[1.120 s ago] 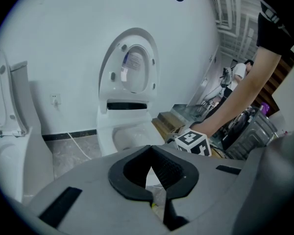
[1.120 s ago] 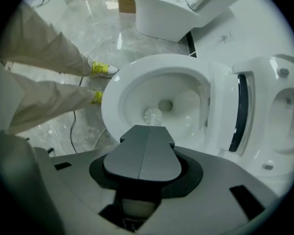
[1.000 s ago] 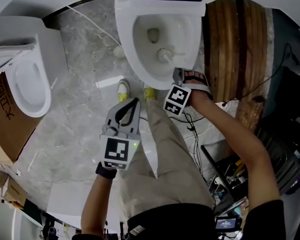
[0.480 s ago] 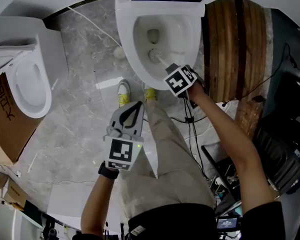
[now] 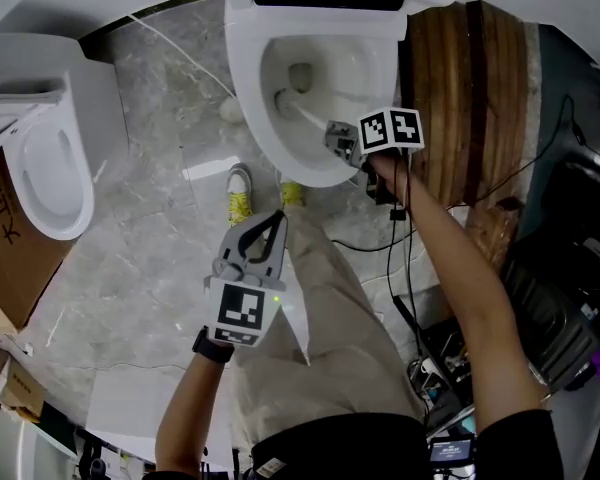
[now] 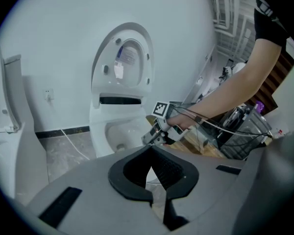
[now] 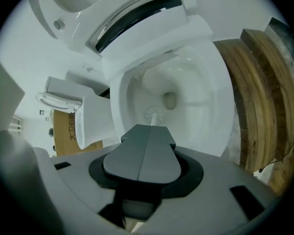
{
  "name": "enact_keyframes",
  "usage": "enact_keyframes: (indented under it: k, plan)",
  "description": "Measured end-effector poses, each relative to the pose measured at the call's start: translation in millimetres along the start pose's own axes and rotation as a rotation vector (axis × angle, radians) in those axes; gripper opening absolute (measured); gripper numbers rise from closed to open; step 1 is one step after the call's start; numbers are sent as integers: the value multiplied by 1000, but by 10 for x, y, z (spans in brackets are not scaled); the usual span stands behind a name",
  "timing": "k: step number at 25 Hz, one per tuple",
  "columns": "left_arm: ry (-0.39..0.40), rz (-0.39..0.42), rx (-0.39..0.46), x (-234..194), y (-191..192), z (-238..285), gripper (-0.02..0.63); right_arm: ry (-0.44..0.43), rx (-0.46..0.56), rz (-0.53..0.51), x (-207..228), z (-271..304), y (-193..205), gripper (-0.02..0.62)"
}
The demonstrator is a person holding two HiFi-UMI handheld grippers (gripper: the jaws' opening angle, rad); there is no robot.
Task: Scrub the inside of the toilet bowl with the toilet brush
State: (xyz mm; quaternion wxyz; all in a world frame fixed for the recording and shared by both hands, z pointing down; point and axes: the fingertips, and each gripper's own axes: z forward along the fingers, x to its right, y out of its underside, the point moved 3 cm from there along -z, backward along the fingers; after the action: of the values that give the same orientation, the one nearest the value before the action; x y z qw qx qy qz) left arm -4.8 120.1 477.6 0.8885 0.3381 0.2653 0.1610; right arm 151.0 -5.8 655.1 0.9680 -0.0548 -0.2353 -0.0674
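Head view: right gripper point(image 5: 342, 138) at front rim of bowl point(image 5: 242, 88); brush point(image 5: 298, 106) head against the bowl's inner left wall. Left gripper point(image 5: 276, 218) hangs above floor point(image 5: 160, 218).
Left gripper view: jaw tips together, nothing between.
Right gripper view: jaws clamped on brush handle.

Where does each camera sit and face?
Head view: on the head, steeply down at the toilet bowl; both forearms and trousers show.
Left gripper view: on the left gripper, facing the bowl; its shut jaws and the right forearm show.
Right gripper view: on the right gripper, into the bowl; jaws clamp the toilet brush.
All share the bowl.
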Motion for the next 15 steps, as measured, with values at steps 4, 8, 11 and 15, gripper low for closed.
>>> enact_keyframes:
  k: [4, 8, 11, 15]
  plan:
    - [-27, -7, 2, -71, 1, -6, 17, -73, 83, 118, 26, 86, -164, 175]
    - [-70, -44, 6, -151, -4, -91, 18, -170, 177, 274, 51, 115, -343, 173]
    - [-95, -55, 3, -232, 14, -113, 18, -164, 244, 326, 5, 159, -462, 173]
    - [-114, -66, -5, -280, 47, -87, 17, -102, 309, 338, -40, 222, -562, 172]
